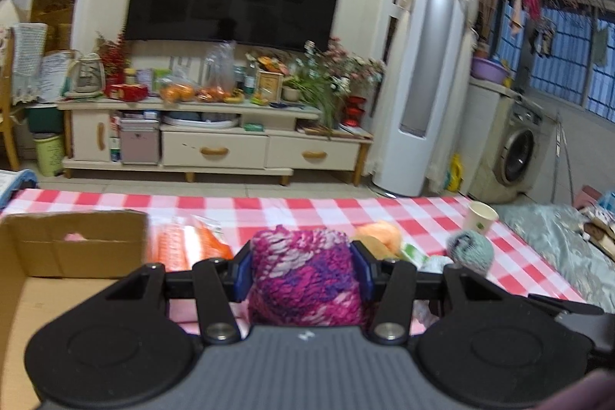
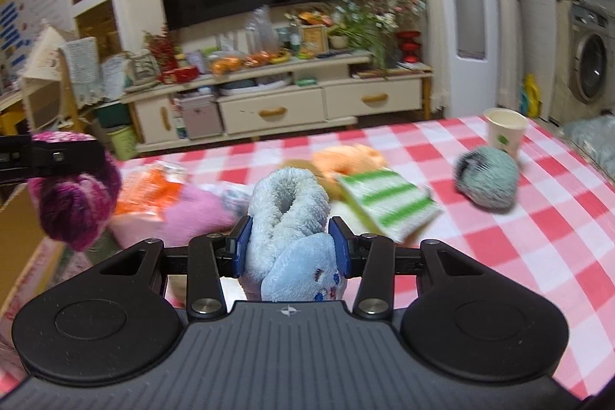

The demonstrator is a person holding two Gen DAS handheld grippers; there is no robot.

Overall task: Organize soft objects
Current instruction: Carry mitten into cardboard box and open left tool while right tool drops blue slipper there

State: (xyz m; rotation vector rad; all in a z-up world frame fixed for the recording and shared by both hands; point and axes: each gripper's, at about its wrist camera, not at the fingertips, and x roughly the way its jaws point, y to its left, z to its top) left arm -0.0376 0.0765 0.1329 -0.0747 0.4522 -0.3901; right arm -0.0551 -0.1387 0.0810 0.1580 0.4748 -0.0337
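Magenta knobbly yarn ball (image 1: 303,275) squeezed by left gripper (image 1: 303,269); right gripper (image 2: 291,244) pinches fluffy blue plush (image 2: 286,218).

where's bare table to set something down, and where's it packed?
Free: the checked tablecloth on the near right, in front of the grey-green yarn ball and paper cup; also the far strip behind the pile. Crowded: the middle, around the striped cloth, orange plush and pink cloth.

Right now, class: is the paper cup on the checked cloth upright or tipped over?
Upright. The paper cup stands on its base on the checked cloth, open mouth facing up.
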